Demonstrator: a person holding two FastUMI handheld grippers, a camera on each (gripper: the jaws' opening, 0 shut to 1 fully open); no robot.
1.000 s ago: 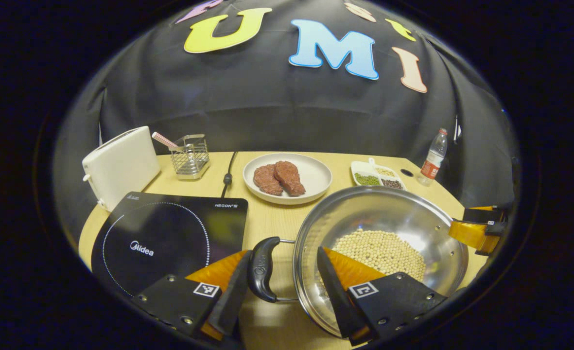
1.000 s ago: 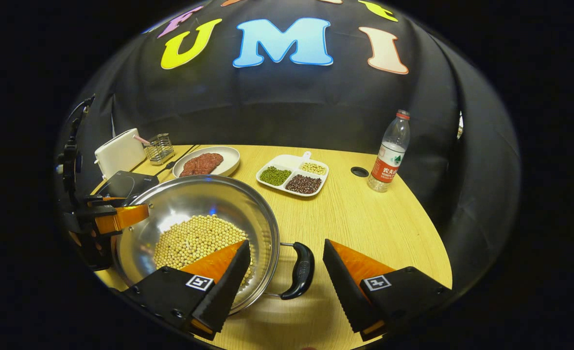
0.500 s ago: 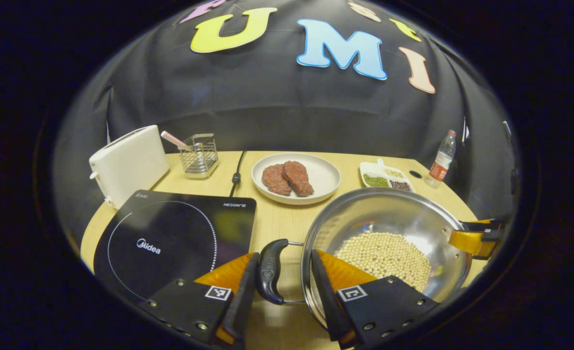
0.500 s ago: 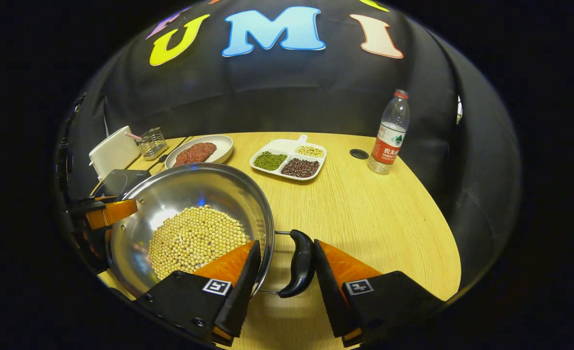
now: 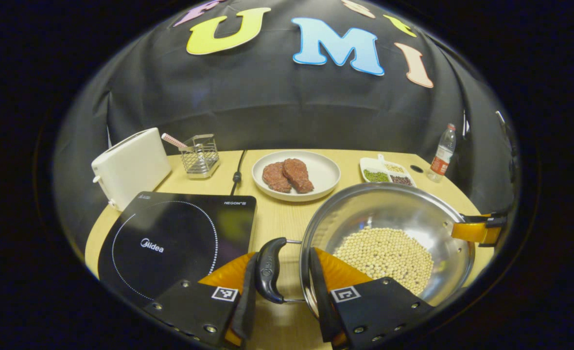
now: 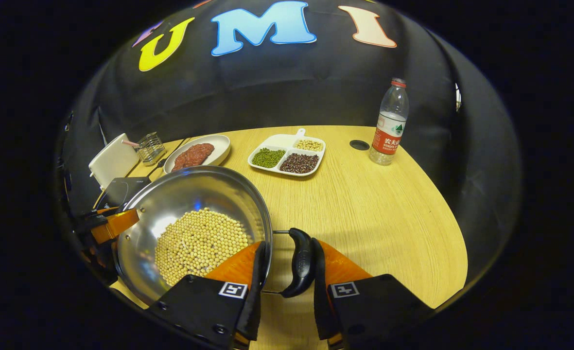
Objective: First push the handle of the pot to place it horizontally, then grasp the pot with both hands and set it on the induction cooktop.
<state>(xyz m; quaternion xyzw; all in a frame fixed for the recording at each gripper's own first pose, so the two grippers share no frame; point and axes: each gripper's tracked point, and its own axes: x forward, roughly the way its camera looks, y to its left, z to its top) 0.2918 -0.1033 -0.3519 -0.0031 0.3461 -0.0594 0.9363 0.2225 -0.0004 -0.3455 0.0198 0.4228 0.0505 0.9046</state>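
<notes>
One steel pot (image 5: 389, 228) of soybeans (image 5: 386, 253) has two black handles (image 5: 269, 270), each clenched by one gripper, left gripper (image 5: 282, 296) and right gripper (image 6: 287, 287).

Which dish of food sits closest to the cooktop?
The round plate with two meat pieces, just beyond the cooktop. The divided tray of beans lies farther off, behind the pot, toward the bottle.
</notes>
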